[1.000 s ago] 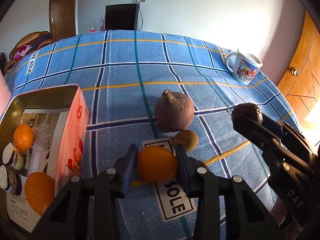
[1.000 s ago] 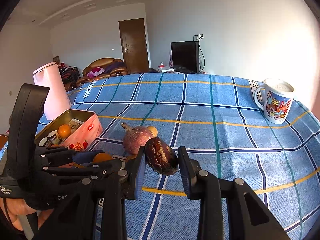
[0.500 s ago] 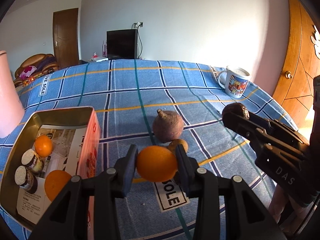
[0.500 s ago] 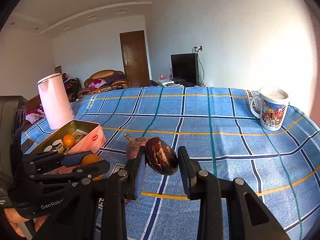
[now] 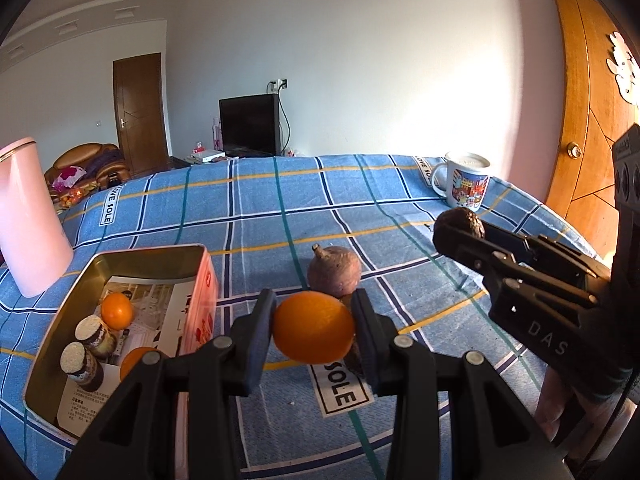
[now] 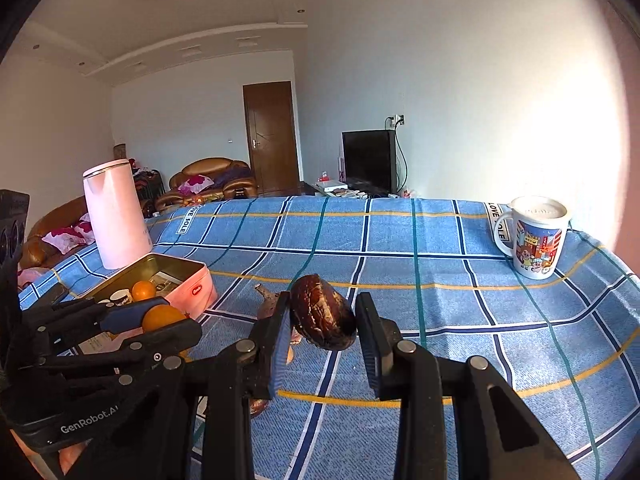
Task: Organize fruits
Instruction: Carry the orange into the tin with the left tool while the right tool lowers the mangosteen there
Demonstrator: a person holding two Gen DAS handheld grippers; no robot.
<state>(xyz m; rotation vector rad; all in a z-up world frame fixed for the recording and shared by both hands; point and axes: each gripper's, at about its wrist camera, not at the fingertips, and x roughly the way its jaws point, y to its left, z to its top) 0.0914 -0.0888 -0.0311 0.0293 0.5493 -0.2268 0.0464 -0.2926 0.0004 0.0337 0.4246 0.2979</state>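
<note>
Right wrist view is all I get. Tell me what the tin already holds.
Observer: The tin holds one orange, a second orange partly hidden behind the left tongs, and two white-capped jars.
Operator: Report the left grip.
Observer: Both pads press the sides of the held orange, which sits centred between them.
Operator: Say whether it is over the tin.
Observer: No. In the left wrist view it hangs to the right of the tin's wall, over the cloth, in front of a round brown fruit.
</note>
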